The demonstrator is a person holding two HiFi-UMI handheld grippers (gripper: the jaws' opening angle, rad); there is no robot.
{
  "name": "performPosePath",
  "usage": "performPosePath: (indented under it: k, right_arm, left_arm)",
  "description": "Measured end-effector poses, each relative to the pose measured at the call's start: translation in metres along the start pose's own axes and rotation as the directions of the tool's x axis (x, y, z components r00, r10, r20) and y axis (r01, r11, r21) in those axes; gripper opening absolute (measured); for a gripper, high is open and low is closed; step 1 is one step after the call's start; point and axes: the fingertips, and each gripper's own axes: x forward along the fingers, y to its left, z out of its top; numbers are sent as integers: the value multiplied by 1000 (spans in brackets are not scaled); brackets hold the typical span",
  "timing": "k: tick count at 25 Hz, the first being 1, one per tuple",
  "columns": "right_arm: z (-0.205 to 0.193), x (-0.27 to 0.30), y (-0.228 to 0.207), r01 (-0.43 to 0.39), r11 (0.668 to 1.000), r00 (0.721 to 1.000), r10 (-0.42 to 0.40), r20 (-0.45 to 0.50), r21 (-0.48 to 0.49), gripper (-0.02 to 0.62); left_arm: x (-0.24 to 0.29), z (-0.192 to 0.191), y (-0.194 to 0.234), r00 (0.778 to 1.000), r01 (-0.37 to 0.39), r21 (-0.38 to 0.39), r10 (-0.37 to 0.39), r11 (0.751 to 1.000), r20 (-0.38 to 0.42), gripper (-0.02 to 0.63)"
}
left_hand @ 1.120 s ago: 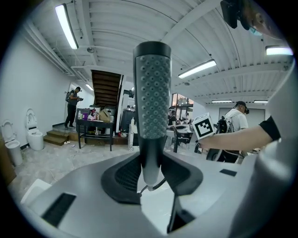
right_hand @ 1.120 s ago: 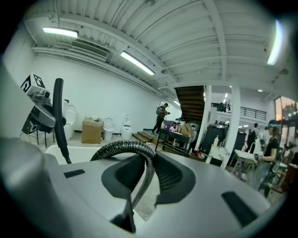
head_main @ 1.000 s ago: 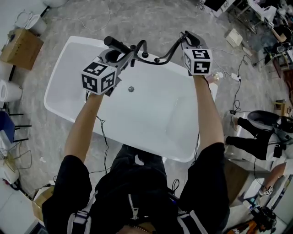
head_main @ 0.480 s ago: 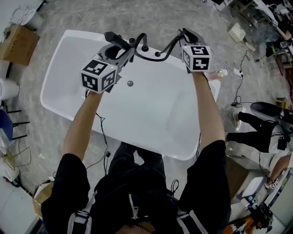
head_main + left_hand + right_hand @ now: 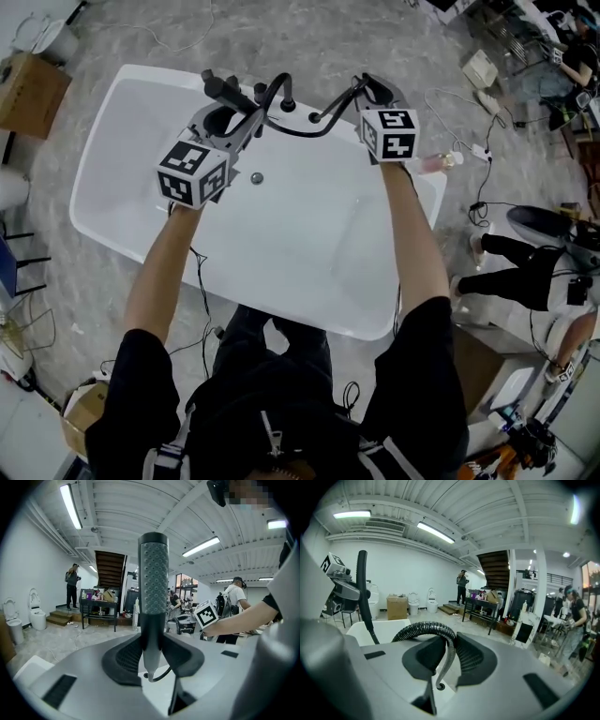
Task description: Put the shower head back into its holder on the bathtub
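Above bathtub: left claw clamps shower head, right claw its hose.

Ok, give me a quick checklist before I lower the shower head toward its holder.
1. Left gripper shut on shower head: ok.
2. Right gripper shut on hose: ok.
3. Shower head upright between the left jaws: ok.
4. Both grippers over the far rim of the bathtub: ok.
5. Holder in view: cannot tell, the grippers cover that stretch of rim.
6. Hose clear of the faucet: cannot tell.
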Motion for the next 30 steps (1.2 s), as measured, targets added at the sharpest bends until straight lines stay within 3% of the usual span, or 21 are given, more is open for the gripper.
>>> performPosePath:
  k: [17, 30]
  right_arm:
    - [-86, 41, 19, -32, 996, 995, 39, -89, 79, 77]
    - [-152, 71, 38, -43, 989, 983, 68, -171, 145, 80]
  left_arm:
    - [0, -45, -2, 1000, -6, 15, 6, 1000, -10, 150]
    - [-5, -71, 2, 1000, 6, -22, -7, 1000, -20, 150]
